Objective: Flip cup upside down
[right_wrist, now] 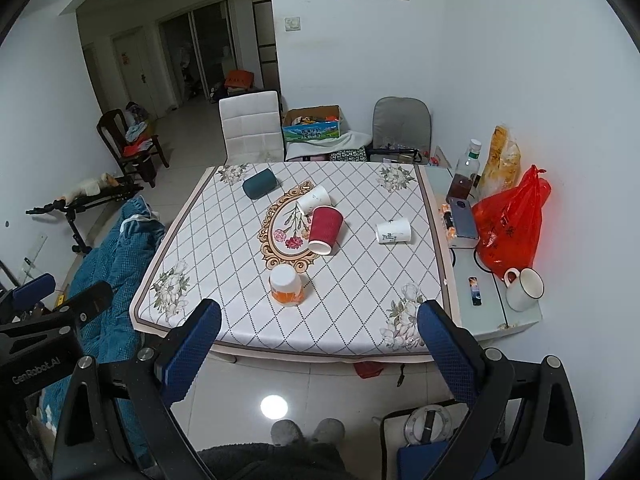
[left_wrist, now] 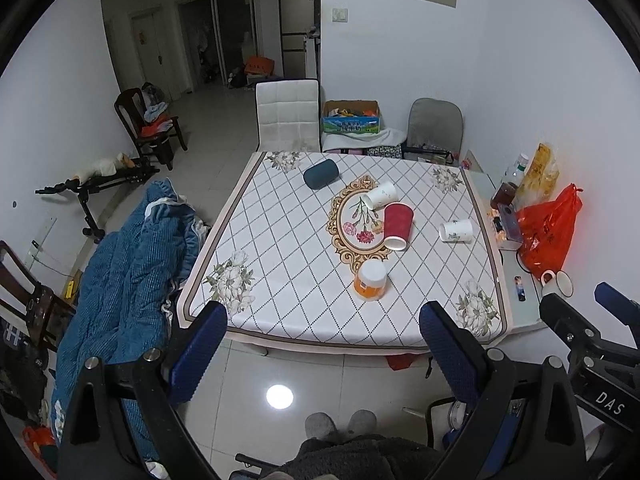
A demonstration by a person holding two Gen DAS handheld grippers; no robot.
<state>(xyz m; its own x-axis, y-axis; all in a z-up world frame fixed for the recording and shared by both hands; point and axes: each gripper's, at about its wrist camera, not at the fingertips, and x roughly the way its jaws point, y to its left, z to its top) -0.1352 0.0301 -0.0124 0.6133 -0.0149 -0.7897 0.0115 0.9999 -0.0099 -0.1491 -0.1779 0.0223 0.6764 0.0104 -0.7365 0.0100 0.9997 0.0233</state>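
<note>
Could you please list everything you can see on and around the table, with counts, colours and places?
Table: one, white patterned cloth, centre.
Orange cup: one, upside down, near edge.
Red cup: one, on its side, middle.
White paper cups: two, on their sides, one behind red, one to its right.
Teal roll: one, far left.
Red bag: one, side shelf.
White mug: one, shelf front.
Bottle: one, shelf back.
Chairs: white, grey, dark wood.
Left gripper: jaws open.
Right gripper: jaws open.
</note>
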